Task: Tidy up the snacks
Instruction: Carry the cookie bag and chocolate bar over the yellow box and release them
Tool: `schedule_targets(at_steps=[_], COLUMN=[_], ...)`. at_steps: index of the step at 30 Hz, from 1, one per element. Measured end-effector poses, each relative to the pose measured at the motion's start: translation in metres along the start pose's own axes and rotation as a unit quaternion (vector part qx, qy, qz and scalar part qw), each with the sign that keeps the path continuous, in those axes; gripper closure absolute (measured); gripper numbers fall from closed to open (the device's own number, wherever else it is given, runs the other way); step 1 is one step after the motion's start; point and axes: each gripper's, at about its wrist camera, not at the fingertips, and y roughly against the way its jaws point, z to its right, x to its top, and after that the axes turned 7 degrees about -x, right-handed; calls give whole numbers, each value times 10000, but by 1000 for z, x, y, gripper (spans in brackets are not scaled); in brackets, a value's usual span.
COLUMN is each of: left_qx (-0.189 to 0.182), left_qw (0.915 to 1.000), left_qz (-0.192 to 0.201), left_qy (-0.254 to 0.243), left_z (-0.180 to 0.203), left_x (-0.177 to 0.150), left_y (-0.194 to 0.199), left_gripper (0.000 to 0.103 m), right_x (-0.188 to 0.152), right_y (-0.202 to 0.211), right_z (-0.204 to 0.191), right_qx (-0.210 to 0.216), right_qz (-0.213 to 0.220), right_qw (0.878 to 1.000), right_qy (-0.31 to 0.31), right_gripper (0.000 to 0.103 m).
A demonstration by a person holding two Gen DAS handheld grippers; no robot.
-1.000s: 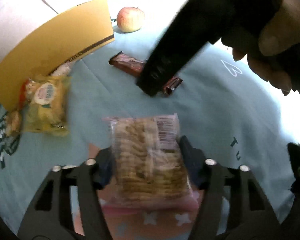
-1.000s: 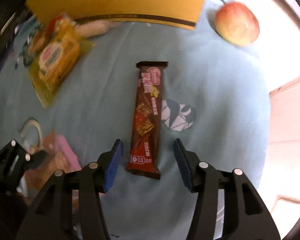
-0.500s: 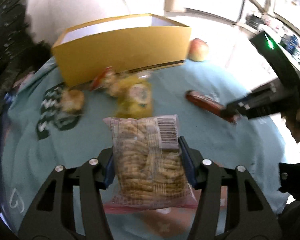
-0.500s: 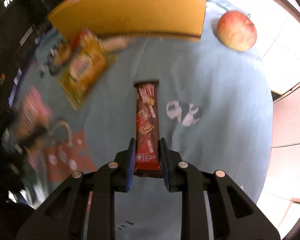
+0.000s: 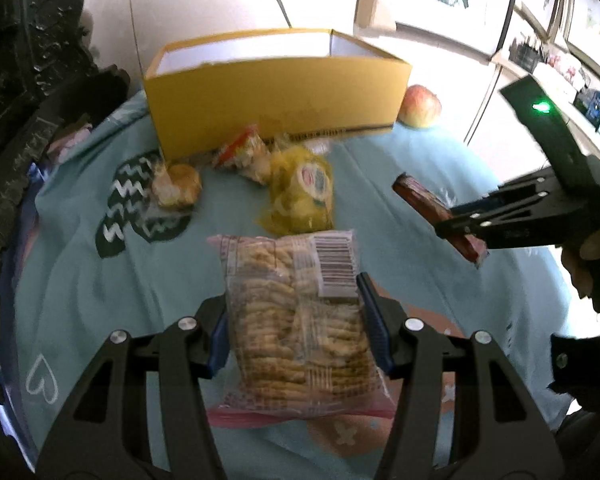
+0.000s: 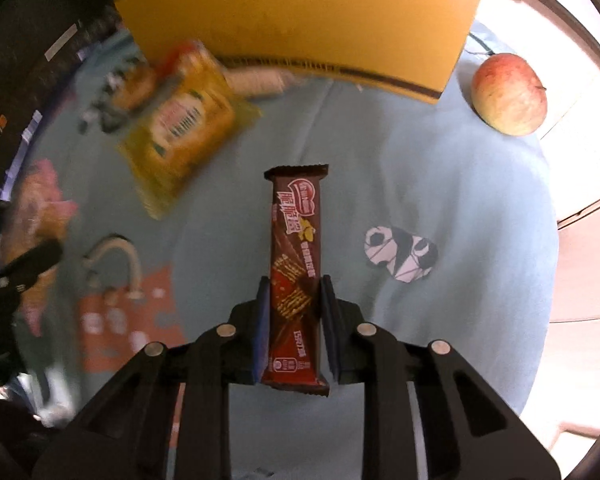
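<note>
snacks sit in both grippers: the left gripper (image 5: 296, 322) has its jaws clamped on the sides of a clear cracker packet (image 5: 300, 320), held above the pale blue tablecloth (image 5: 80, 288), while the right gripper (image 6: 292, 320) has its jaws pressed together on the lower part of a brown chocolate wafer bar (image 6: 295, 264), which sticks out ahead of the fingers. farther out on the cloth lies a yellow snack packet (image 5: 302, 196), with a small round bun in wrap (image 5: 177, 186) to its left and a red-trimmed packet (image 5: 244, 152) just behind. beyond them stands an open yellow cardboard box (image 5: 276, 92), and a red-yellow apple (image 5: 420, 106) rests by its right corner
</note>
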Motion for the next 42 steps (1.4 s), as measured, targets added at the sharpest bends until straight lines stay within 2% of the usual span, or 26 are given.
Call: schedule_targets(at_steps=[5, 9, 14, 18, 21, 25, 34, 35, 36, 37, 38, 39, 40, 42], left_qx=[-85, -136, -106, 35, 201, 320, 569, 624, 689, 805, 967, 1067, 1115, 1111], left_qw=[9993, 9981, 9961, 9931, 9899, 9876, 9858, 9856, 9854, 9857, 9852, 9846, 9850, 9858], left_qz=[366, 595, 877, 1168, 1385, 1498, 1576, 1571, 1555, 1478, 1413, 1384, 1317, 1261], left_qy=[30, -16, -39, 10, 233, 351, 95, 77, 62, 55, 70, 67, 46, 11], left_z=[3, 7, 4, -4, -17, -24, -36, -39, -41, -44, -47, -49, -51, -54], left_x=[19, 37, 63, 94, 127, 169, 249, 257, 263, 270, 274, 275, 276, 273], left_y=[19, 31, 46, 57, 64, 64, 41, 36, 31, 21, 12, 7, 1, -4], left_gripper=[47, 47, 47, 47, 47, 47, 46, 45, 39, 15, 8, 8, 8, 8], right_x=[11, 0, 16, 41, 66, 105, 179, 190, 198, 210, 214, 219, 221, 220], right_y=[46, 83, 116, 140, 154, 175, 175, 173, 171, 165, 160, 153, 150, 147], right_z=[6, 31, 35, 42, 43, 41, 41, 42, 42, 42, 43, 44, 45, 43], right_qx=[370, 499, 653, 714, 709, 635, 365, 270, 184, 33, -71, -236, -340, -395], right_qz=[436, 695, 1068, 1382, 1597, 1854, 2109, 2148, 2193, 2210, 2170, 2125, 2140, 2137], right_qw=[9981, 9957, 9910, 9867, 9835, 9800, 9762, 9756, 9748, 9748, 9756, 9762, 9754, 9753], right_qy=[-216, -344, -470, -476, -464, -346, -344, -366, -354, -312, -315, -355, -397, -383], right_gripper=[79, 79, 79, 79, 79, 79, 79, 79, 78, 76, 63, 46, 42, 42])
